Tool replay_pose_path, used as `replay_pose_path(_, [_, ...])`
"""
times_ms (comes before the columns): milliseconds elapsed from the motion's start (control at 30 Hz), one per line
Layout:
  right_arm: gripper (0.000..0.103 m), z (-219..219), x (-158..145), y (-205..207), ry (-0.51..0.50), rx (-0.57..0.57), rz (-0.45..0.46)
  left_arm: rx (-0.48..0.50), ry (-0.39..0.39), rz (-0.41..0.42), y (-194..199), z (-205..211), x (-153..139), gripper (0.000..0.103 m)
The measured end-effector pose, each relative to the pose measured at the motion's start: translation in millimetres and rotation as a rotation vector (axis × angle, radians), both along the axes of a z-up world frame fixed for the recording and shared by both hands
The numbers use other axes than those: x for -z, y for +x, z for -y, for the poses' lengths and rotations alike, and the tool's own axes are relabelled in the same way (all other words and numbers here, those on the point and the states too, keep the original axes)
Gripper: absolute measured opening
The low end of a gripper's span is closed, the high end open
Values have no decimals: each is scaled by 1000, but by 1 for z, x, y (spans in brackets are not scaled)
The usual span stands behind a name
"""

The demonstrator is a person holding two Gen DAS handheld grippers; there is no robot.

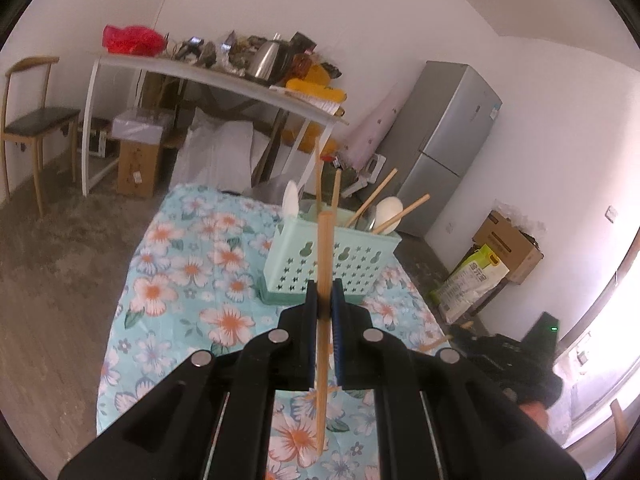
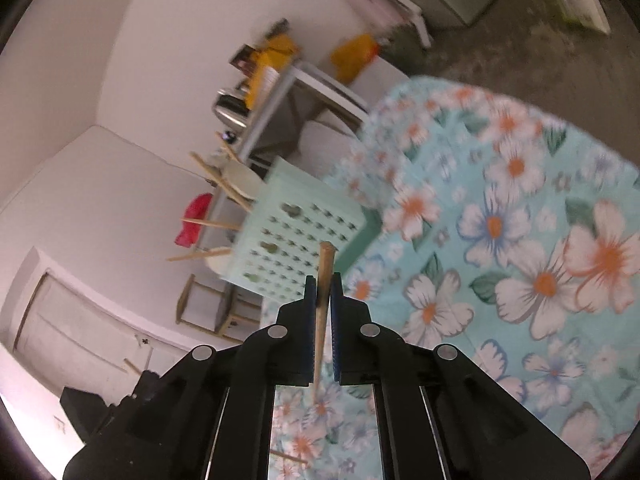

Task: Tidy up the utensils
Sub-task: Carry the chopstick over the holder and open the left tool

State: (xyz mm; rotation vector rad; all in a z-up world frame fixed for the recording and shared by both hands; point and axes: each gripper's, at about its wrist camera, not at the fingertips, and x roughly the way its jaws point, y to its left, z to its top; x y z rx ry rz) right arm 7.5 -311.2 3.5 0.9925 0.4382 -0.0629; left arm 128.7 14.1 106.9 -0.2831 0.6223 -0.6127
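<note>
Each hand-held gripper clamped on a chopstick point(image 1: 323, 264) point(image 2: 323, 276); fridge point(image 1: 444, 140) only in left view.

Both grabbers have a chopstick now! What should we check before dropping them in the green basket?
1. Left gripper pinches its chopstick: ok.
2. Right gripper pinches its chopstick: ok.
3. Green basket stands upright on the flowered tablecloth: ok.
4. Room left inside among the chopsticks and white spoons already there: cannot tell.
5. All chopsticks picked up: not ok, one lies on the cloth.
</note>
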Motion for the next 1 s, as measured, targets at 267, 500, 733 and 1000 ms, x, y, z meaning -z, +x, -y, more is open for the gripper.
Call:
replay_pose_path(267, [4,-7,-40,-28,-179,31,98,-4,44,77,-6,11,-23,6])
replay_pose_path(500, [4,-1,-52,-35,-233,41,152,-29,81,207,-12,26,-56,6])
replay_pose_path(733, [4,10,-48,-46,-224,48,173,-36,87,383,-11,51,-95,6])
replay_pose_path(1000, [4,14,-42,-42,-217,29,182,-50,49,510,29,103,-138,6])
